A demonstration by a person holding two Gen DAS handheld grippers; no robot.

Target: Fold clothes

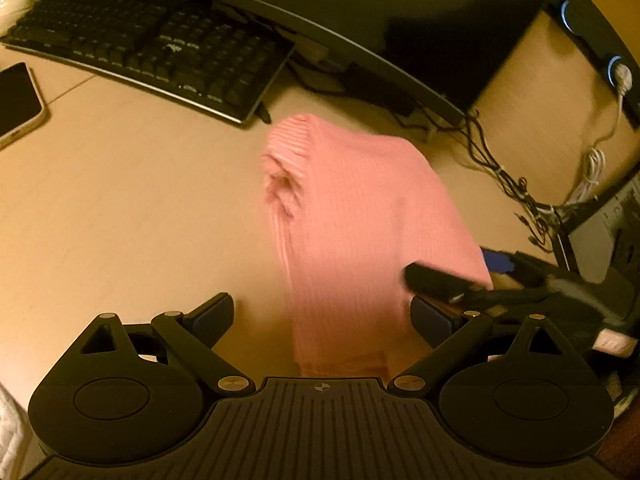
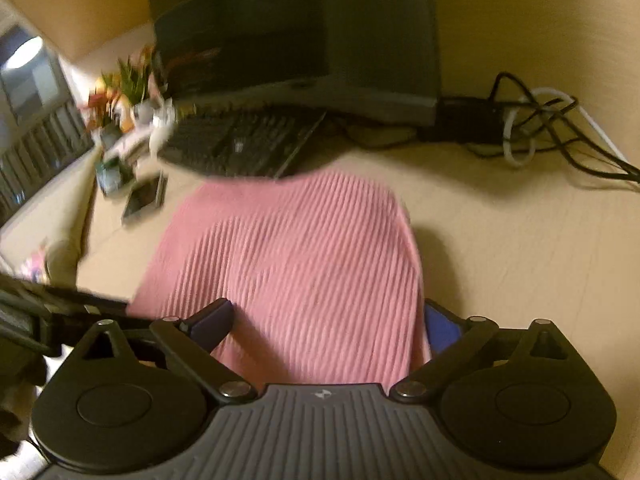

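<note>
Pink ribbed cloth (image 1: 360,220) lies folded on the pale wood surface (image 1: 120,208), in front of the keyboard (image 1: 152,44) and just short of its near right corner. Taking the cloth as landmark: keyboard behind it and to the left, monitor (image 1: 400,12) behind it, phone (image 1: 18,100) far left of it in my left view, cable tangle (image 1: 512,184) off to its right. In the left view one end of the cloth is bunched with a small pucker on the side towards the keyboard.

My left tool (image 1: 322,316) hangs over the near end of the cloth, jaws spread wide. Fabric runs between the fingers (image 1: 212,314) but neither pad presses on it; the left pad is clear of the cloth edge, the right one sits just beside it. My right tool (image 2: 328,322) is also spread wide, with the cloth filling the gap between its fingers (image 2: 212,320). Its left pad overlaps the cloth edge, its right pad is just beside the other edge, no squeeze visible. Right view is motion-blurred, so fine contact is hard to call.

From the left view the right tool's dark finger (image 1: 436,282) lies over the cloth's near right corner. Flowers (image 2: 124,88) stand beyond the keyboard, far left of the cloth, in the right view.
</note>
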